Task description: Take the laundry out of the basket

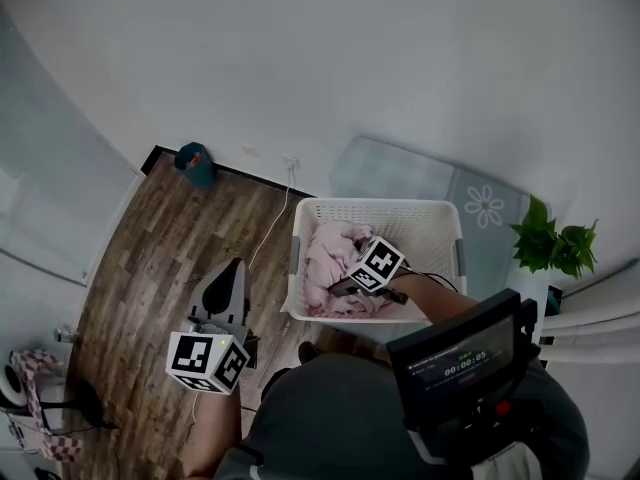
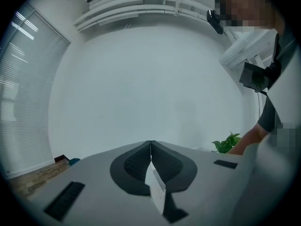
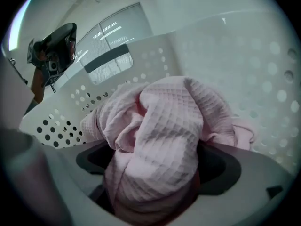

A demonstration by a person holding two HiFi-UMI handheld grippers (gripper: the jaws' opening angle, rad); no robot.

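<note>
A white perforated laundry basket (image 1: 440, 213) stands on the floor by the wall, with pink waffle-weave laundry (image 1: 325, 253) heaped in its left half. My right gripper (image 1: 340, 286) reaches down into the basket onto that heap. In the right gripper view its jaws stand wide apart, a bulging fold of the pink laundry (image 3: 164, 135) fills the space between them, and the basket wall (image 3: 141, 65) rises behind. My left gripper (image 1: 228, 280) hangs over the wood floor to the left of the basket, away from it. Its jaws are shut (image 2: 151, 145) with nothing in them, pointing at a bare wall.
A green potted plant (image 1: 555, 243) stands right of the basket, beside a pale mat with a flower print (image 1: 485, 208). A white cable (image 1: 275, 218) runs across the wood floor from the wall, and a teal object (image 1: 195, 163) sits by the skirting. A small screen (image 1: 455, 358) hangs at my chest.
</note>
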